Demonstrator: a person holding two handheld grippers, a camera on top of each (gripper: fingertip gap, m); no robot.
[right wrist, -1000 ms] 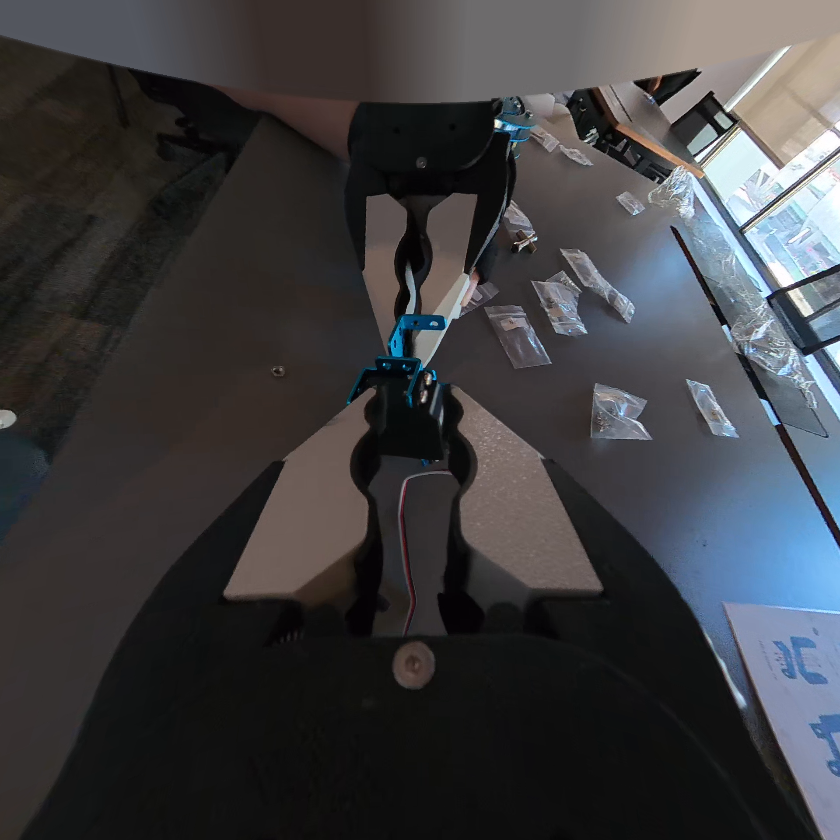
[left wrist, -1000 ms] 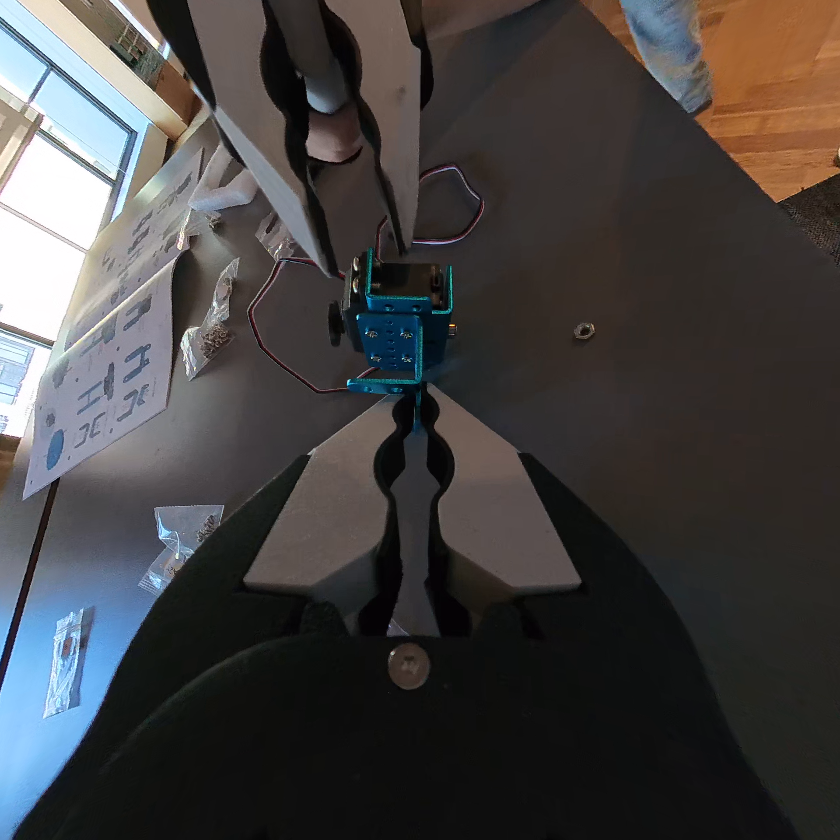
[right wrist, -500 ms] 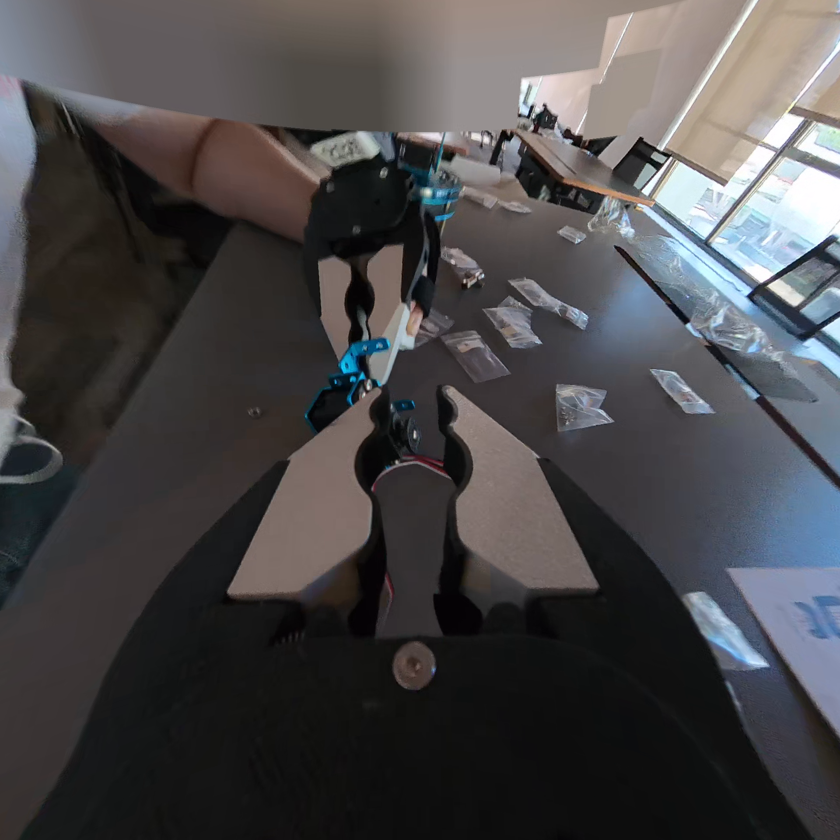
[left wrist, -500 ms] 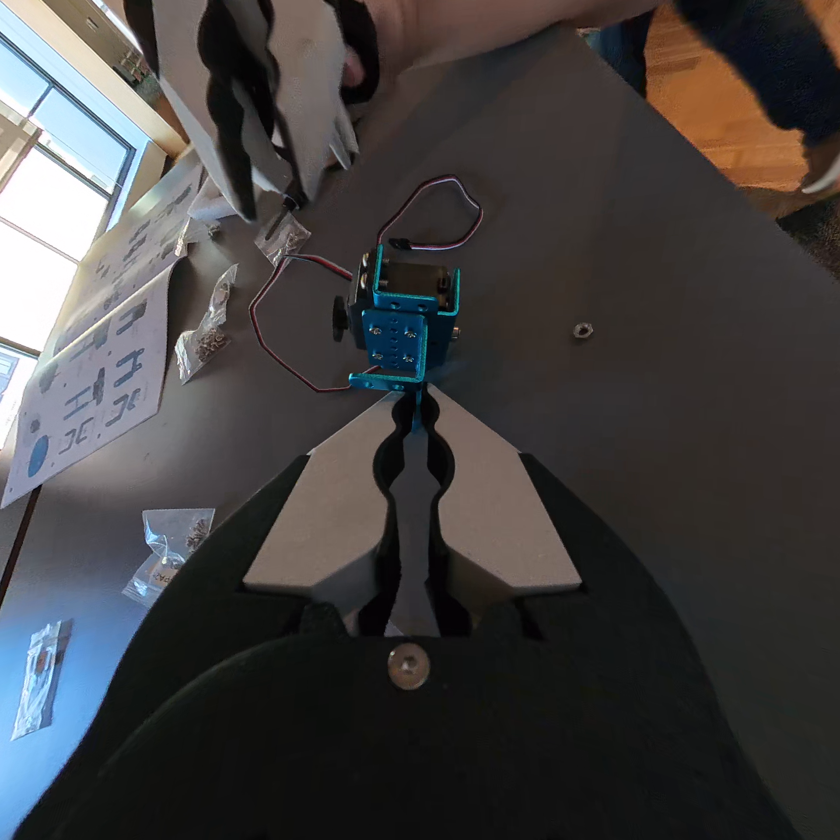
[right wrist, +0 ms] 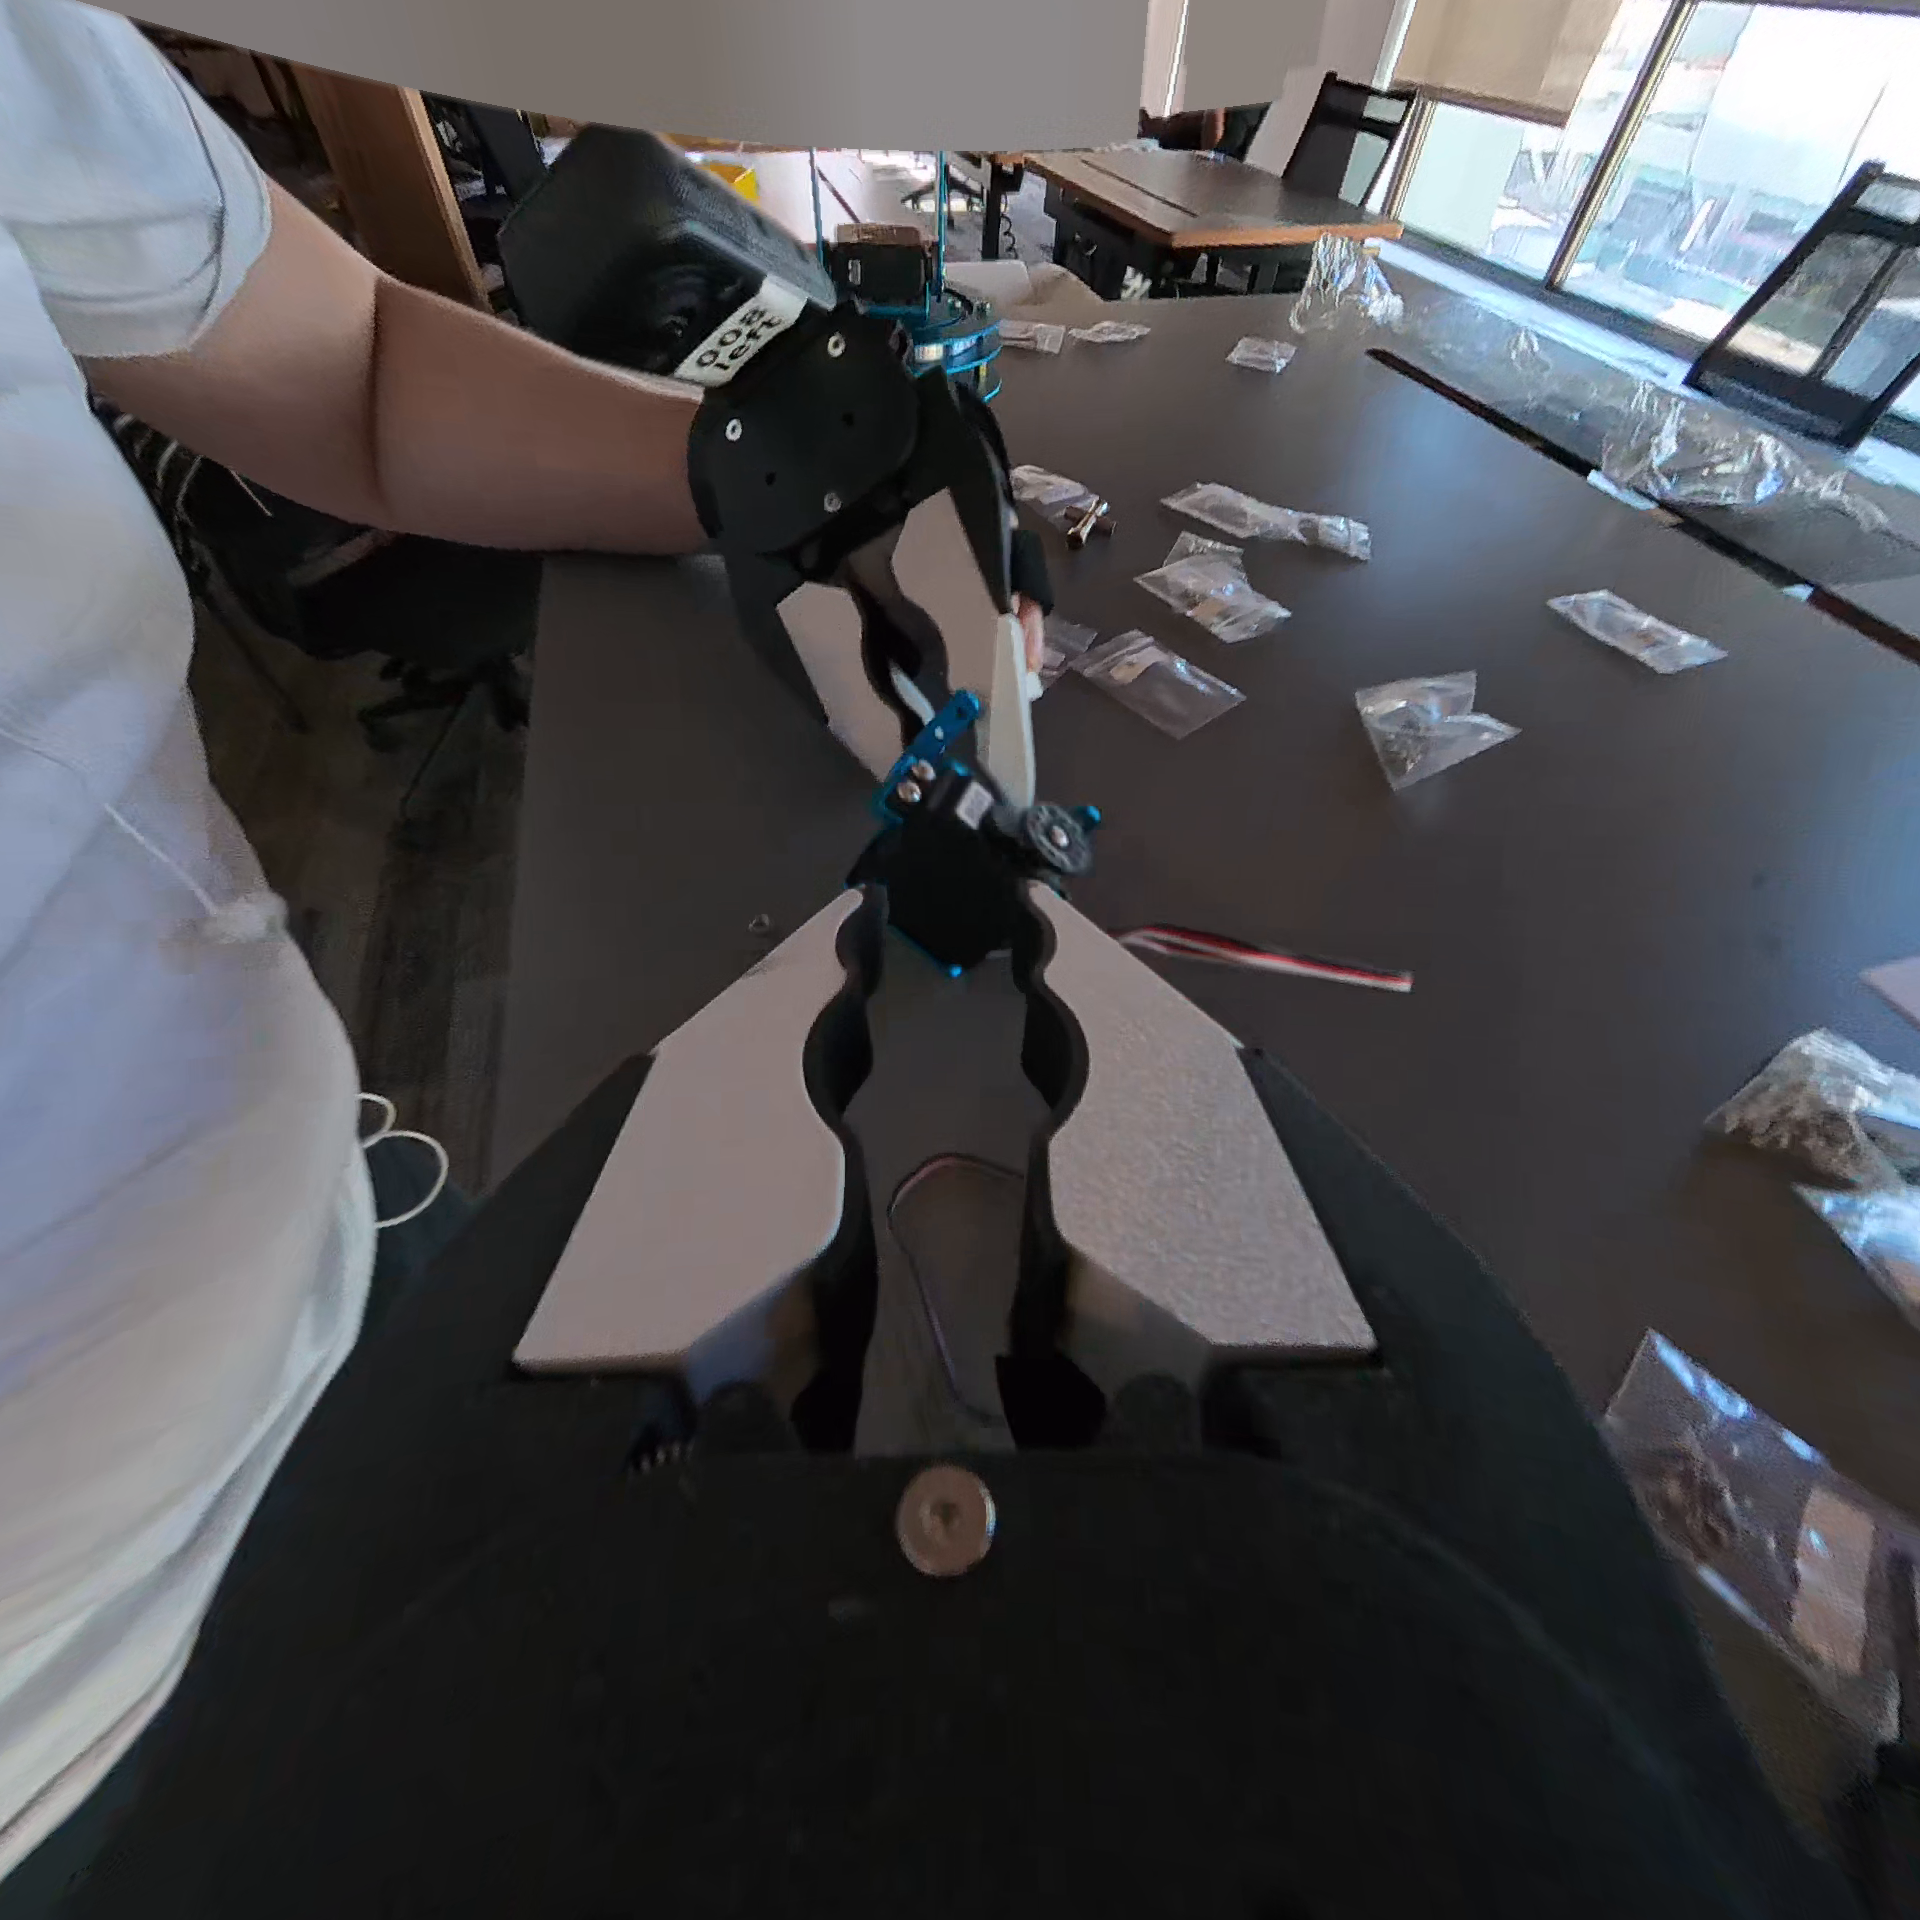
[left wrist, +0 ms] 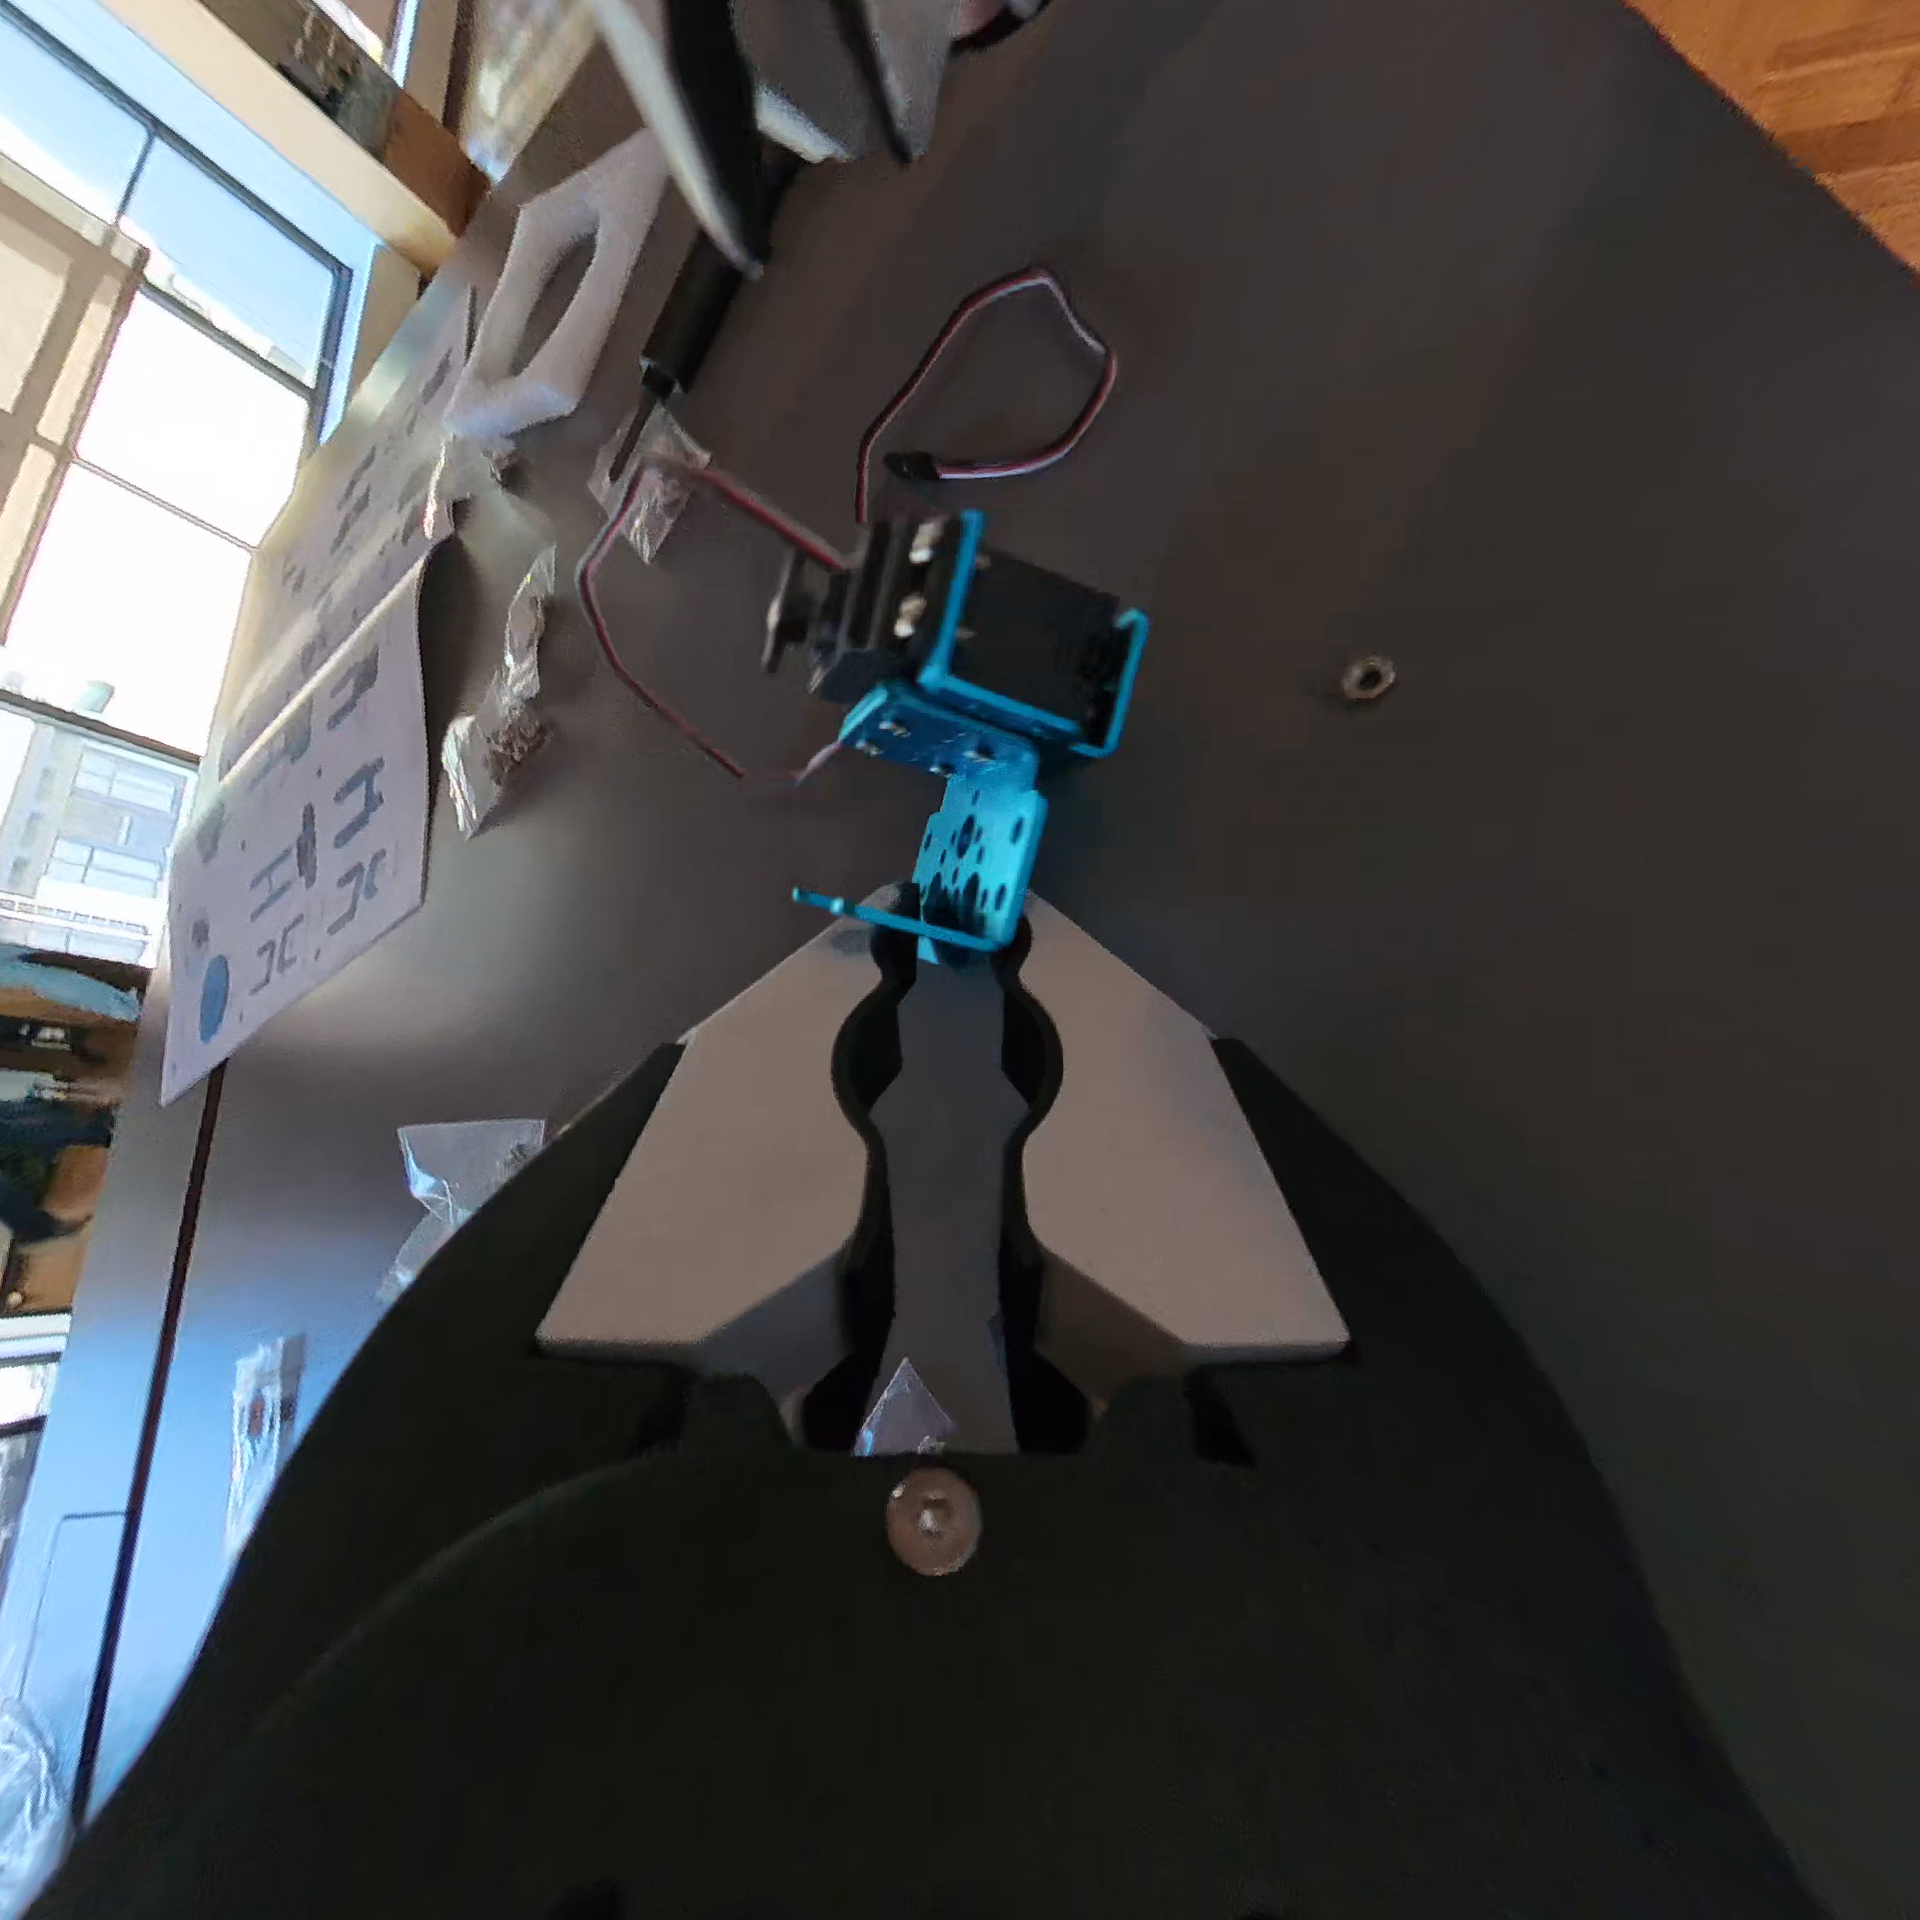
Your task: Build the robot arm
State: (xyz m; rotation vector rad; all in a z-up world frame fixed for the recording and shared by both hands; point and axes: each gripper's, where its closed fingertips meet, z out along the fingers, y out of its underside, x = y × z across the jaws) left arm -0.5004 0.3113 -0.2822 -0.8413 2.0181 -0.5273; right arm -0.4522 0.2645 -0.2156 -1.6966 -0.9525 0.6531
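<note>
Gripping one blue bracket (left wrist: 971,862), the left claw (left wrist: 951,935) is closed; right claw (right wrist: 951,914) gapes.

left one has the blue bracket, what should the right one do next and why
Probably ease the right hand-held gripper forward and close it on the black servo. It is open and empty, with the servo just ahead of its tips. The left hand-held gripper pinches only a thin edge of the blue bracket, and the assembly sits tilted.
</note>
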